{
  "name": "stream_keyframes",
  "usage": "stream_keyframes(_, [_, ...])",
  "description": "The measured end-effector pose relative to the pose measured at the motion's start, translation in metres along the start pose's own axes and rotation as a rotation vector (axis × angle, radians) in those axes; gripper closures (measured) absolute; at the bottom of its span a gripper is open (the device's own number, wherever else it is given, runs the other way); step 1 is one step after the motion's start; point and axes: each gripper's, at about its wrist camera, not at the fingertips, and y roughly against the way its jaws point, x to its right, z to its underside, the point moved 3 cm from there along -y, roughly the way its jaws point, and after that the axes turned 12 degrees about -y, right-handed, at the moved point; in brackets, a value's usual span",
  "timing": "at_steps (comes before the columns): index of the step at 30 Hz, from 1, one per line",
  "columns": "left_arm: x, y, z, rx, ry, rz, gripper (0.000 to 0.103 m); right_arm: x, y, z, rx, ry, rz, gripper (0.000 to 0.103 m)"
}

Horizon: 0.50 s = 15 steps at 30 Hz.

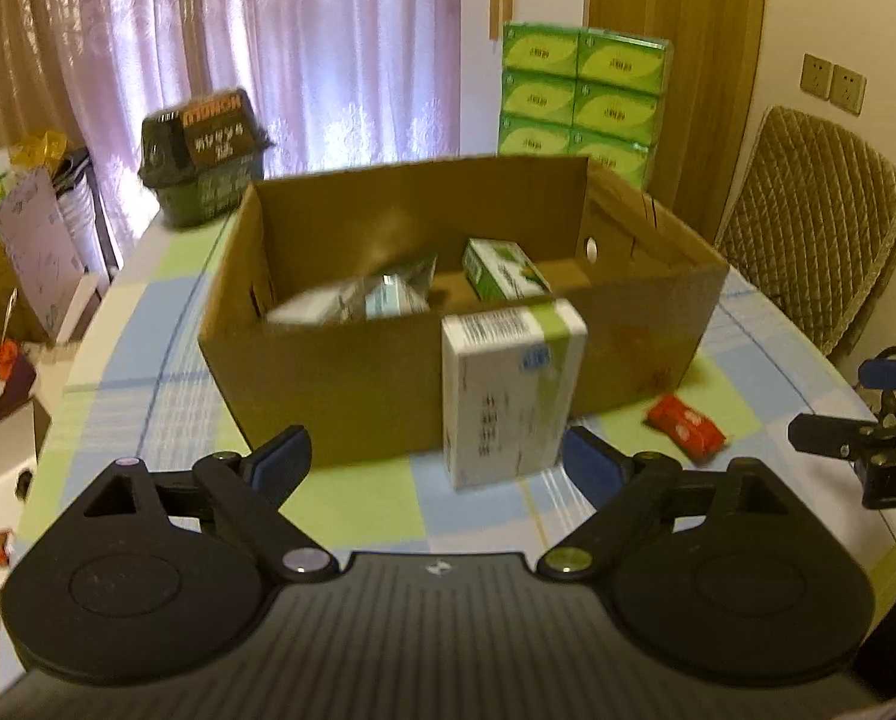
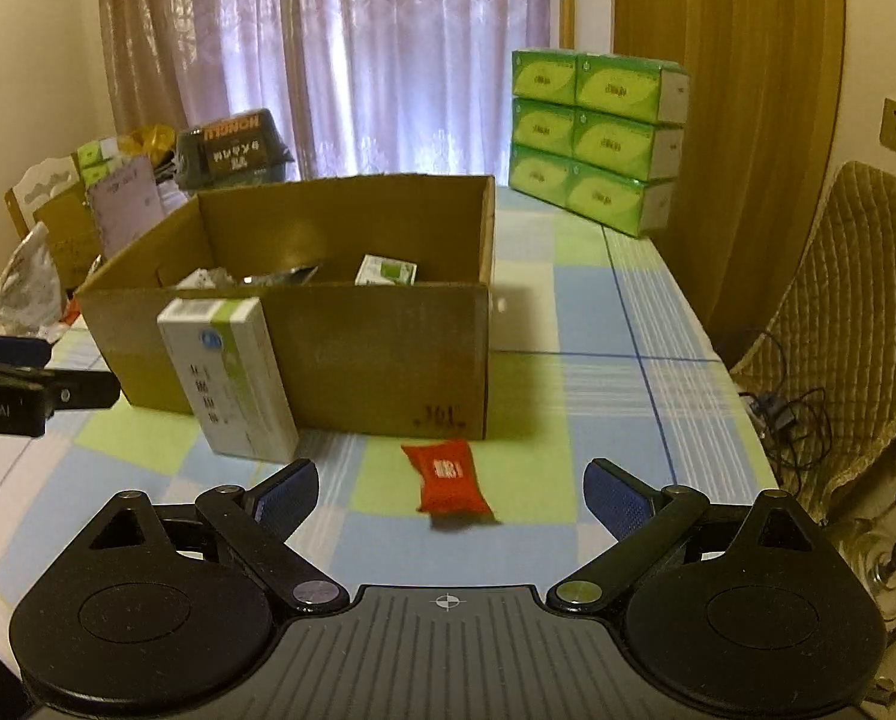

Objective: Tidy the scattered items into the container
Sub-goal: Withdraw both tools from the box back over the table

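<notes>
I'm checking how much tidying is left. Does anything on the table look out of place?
Two items sit outside the cardboard box: a white-and-green carton standing upright against its front wall, and a red packet lying flat on the tablecloth before it. Nothing looks spilled or damaged.

Blurred beyond reading: print on the white carton (image 1: 511,396) and on the red packet (image 2: 451,476). Half hidden behind the cardboard box (image 1: 352,384) wall: smeared packets inside. Cut off at the frame edge: right gripper (image 1: 868,450), jaw spread unclear there.
</notes>
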Motion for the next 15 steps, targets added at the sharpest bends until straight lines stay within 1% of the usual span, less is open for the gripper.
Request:
stream_keyframes(7, [0.01,-0.001,0.017,-0.014,-0.001,-0.02,0.013,0.005,-0.015,0.003,-0.03,0.007,-0.012,0.004])
stream_keyframes(14, [0.019,-0.011,0.016,-0.003,-0.03,-0.031,0.011,0.008,-0.038,0.003,-0.06,0.025,-0.034,0.004])
stream_keyframes(15, [0.021,-0.013,0.015,-0.004,-0.037,-0.031,0.011,0.009,-0.041,0.003,-0.063,0.027,-0.035,0.005])
